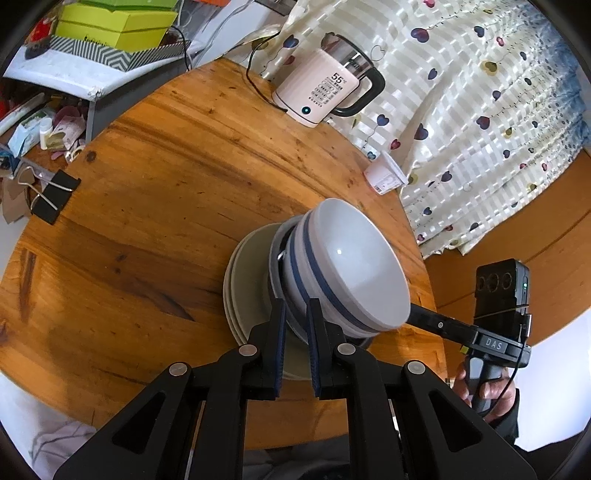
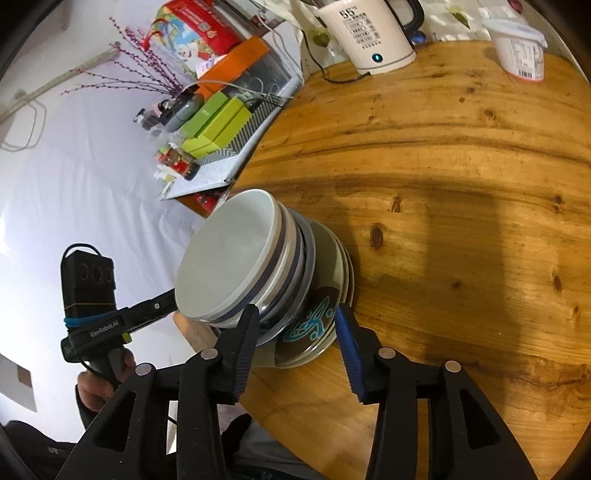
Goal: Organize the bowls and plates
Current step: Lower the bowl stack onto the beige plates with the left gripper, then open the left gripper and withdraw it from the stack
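A stack of white bowls with blue bands (image 1: 347, 269) sits nested on a pile of grey-green plates (image 1: 247, 280) on the round wooden table (image 1: 155, 206). The same bowls (image 2: 236, 266) and plates (image 2: 332, 266), one with a teal pattern (image 2: 310, 325), show in the right wrist view. My left gripper (image 1: 295, 325) has its jaws narrowly apart, at the edge of the stack; whether it grips the rim is unclear. My right gripper (image 2: 295, 332) is open, its fingers on either side of the stack's near rim.
A white electric kettle (image 1: 325, 88) with its cord stands at the table's far edge, with a small white tub (image 1: 384, 175) beside it. A black binder clip (image 1: 55, 195) lies at the left. A shelf with green boxes (image 1: 114, 26) stands beyond the table.
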Available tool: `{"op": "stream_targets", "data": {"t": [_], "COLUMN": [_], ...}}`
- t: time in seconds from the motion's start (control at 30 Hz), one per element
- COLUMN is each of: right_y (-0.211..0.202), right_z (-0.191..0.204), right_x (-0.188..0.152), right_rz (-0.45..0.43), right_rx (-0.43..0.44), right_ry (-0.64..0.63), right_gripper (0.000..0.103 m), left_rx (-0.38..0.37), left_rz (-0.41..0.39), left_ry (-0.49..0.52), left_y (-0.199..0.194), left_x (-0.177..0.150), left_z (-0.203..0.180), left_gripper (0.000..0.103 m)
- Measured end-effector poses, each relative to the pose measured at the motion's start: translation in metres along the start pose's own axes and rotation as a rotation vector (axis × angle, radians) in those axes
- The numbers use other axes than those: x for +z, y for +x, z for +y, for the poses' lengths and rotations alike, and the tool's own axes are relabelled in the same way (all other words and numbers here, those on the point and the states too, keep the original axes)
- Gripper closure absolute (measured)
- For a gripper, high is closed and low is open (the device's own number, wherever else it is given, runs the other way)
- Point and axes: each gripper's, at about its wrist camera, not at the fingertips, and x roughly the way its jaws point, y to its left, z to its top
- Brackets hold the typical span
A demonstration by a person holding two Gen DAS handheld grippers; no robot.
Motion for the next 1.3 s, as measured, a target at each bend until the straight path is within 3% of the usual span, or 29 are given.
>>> {"op": "stream_targets", "data": {"t": [0.4, 0.77, 0.83, 0.97, 1.3], "right_y": [-0.016, -0.028, -0.028, -0.027, -0.03], "right_z": [0.014, 0.041, 0.045, 0.051, 0.059], "right_x": [-0.01, -0.024, -0.027, -0.032, -0.039], "right_rz": [-0.055, -0.101, -0.101, -0.104, -0.116], "right_rx": [-0.056, -0.14, -0.152, -0.169, -0.195], "right_ry": [-0.04, -0.157, -0.178, -0.202, -0.236], "right_gripper": [0.055, 0.055, 0.054, 0.046, 0.045], "left_rx": [-0.004, 0.08, 0.096, 0.123, 0.187], "left_rz": [-0.021, -0.048, -0.053, -0.056, -0.074], "left_ry": [0.056, 0.194, 0.213, 0.242, 0.279], "left_y": [-0.01, -0.014, -0.013, -0.013, -0.012], "left_x": [-0.007, -0.021, -0.023, -0.026, -0.034], "left_z": [-0.025, -0.059, -0.063, -0.069, -0.079], "left_gripper": [0.086, 0.084, 0.078, 0.076, 0.066]}}
